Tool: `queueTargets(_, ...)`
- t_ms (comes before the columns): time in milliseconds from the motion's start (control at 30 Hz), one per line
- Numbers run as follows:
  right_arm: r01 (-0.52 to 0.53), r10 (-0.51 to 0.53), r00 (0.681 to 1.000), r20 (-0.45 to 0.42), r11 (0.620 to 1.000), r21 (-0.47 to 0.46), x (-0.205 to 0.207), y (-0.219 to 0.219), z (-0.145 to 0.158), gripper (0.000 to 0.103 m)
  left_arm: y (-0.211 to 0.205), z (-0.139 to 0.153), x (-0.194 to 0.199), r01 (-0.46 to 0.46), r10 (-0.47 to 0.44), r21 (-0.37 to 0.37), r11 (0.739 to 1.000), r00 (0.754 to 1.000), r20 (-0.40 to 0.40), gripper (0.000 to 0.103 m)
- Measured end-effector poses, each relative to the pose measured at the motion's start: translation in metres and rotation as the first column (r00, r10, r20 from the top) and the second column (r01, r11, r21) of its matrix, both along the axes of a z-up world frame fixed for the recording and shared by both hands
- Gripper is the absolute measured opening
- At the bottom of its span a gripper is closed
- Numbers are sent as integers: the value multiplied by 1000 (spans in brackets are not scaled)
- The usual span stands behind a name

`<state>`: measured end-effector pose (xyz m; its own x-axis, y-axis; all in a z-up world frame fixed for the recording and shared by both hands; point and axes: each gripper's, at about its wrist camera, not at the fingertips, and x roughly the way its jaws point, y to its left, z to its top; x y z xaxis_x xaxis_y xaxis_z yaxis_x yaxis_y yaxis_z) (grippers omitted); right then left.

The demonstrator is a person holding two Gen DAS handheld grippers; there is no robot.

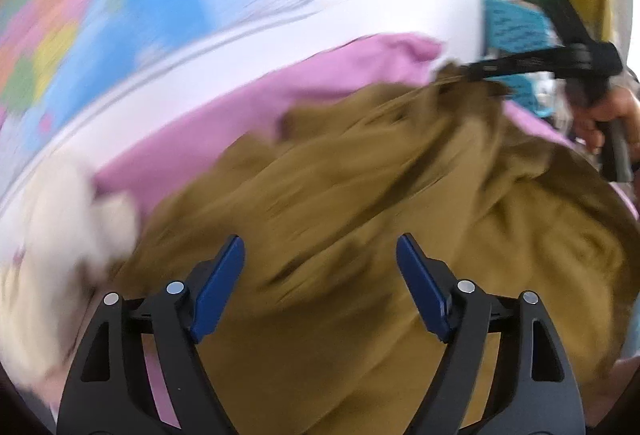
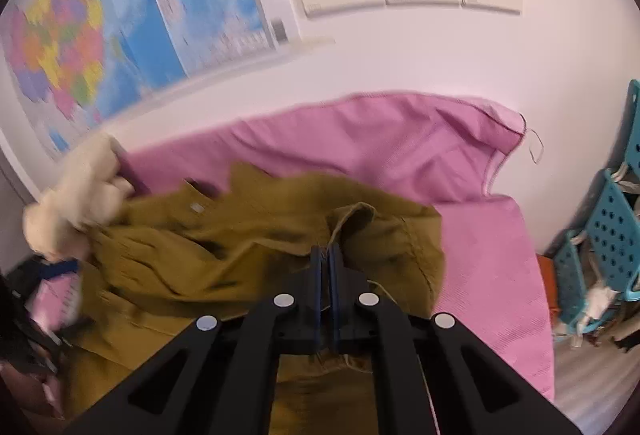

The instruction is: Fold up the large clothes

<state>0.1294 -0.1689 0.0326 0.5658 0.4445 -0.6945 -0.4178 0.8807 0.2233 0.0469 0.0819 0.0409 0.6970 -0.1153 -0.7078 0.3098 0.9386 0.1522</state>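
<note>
While the fold is only starting, items run by size. Pink sheet [image 2: 400,155]: covers the surface under everything. Olive garment [image 2: 248,243]: rumpled on the sheet, one edge lifted. Cream cloth [image 2: 76,203]: bunched at its far left corner. Right tongs [image 2: 329,255]: clamped on the garment's edge. Left tongs [image 1: 320,255]: wide, empty, above the cloth. Step, as judged: spreading flat. Next move calls for a second grip on a free edge.
</note>
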Motion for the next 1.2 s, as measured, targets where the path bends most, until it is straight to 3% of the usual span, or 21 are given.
queueTargets(167, -32, 29, 999, 40, 997, 75, -9, 2, 28, 2, -74, 4, 25, 151, -151, 36, 988, 988, 15, 83)
queueTargets(267, -51, 47, 997, 68, 997, 64, -14, 7, 43, 2, -108, -6, 42, 173, -173, 81, 982, 985, -2, 84)
queueTargets(333, -54, 51, 998, 47, 997, 58, -15, 6, 42, 3, -125, -20, 49, 173, -175, 156, 973, 985, -1, 84)
queueTargets(400, -33, 33, 999, -3, 999, 28, -11, -1, 31, 12, -128, -33, 55, 160, -159, 184, 970, 987, -24, 80)
queueTargets(433, -11, 11, 1000, -26, 1000, 8, -9, -6, 23, 30, -128, -37, 56, 155, -150, 181, 971, 988, -38, 80)
queueTargets(467, 0, 0, 999, -41, 1000, 0, -9, -11, 17, 46, -125, -41, 57, 147, -140, 172, 974, 989, -51, 80)
queueTargets(500, 1, -2, 998, -65, 1000, -7, -7, -15, 7, 47, -119, -46, 60, 137, -127, 156, 978, 989, -72, 80)
queueTargets(567, 15, -21, 993, -112, 999, -52, -5, -21, -16, 44, -112, -52, 65, 121, -107, 134, 983, 988, -107, 81)
queueTargets(633, 2, -20, 988, -152, 993, -121, -2, -17, -40, 31, -106, -58, 68, 115, -100, 112, 987, 986, -133, 81)
queueTargets(733, 16, -44, 977, -210, 991, -135, 4, -18, -65, 28, -104, -56, 68, 101, -86, 106, 989, 987, -135, 81)
queueTargets(800, 25, -49, 981, -190, 992, -126, -1, -20, -61, 30, -95, -46, 56, 95, -84, 103, 990, 990, -111, 79)
queueTargets(1000, 8, -17, 995, -96, 995, -96, -39, -41, -30, 55, -24, -4, -8, 46, -45, 32, 998, 999, -23, 83)
queueTargets(1200, 46, -43, 992, -119, 999, 29, -81, -87, -28, 66, 60, 0, -72, -101, 97, -53, 994, 993, -68, 85)
